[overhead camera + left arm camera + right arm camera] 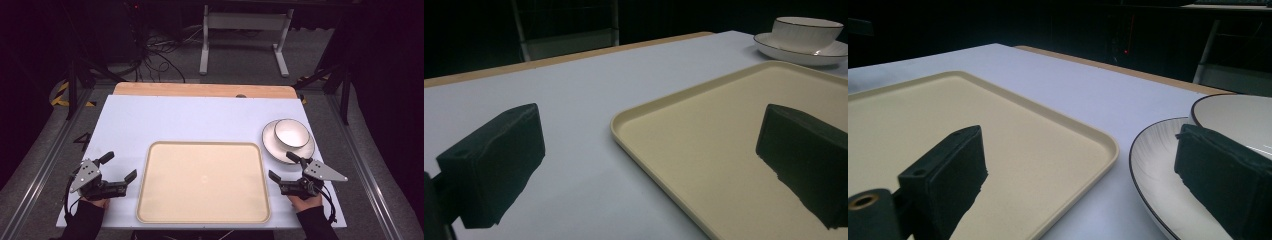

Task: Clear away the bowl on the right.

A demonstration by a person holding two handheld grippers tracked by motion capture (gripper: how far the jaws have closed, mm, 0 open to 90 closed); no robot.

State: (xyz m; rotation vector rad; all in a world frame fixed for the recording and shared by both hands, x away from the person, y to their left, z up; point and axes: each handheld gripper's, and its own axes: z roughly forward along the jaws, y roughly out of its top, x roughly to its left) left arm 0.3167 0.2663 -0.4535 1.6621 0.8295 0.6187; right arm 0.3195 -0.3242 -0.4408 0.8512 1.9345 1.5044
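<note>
Fingers of both grippers stand apart with nothing between them. Left gripper [118, 167] sits lower left, beside the beige tray [150, 200]. Right gripper [282, 167] sits lower right, just below the plate [270, 142] holding a white bowl [291, 132].

Left gripper [120, 166] low, jaws wide apart, nothing between; right gripper [283, 166] likewise spread, seemingly empty; both hands level.

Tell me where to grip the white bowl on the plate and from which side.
Grip the bowl by its thin near rim, one jaw inside and one outside, coming with the right gripper from above on the person's side. It sits upright and open on the plate, with no handle.
</note>
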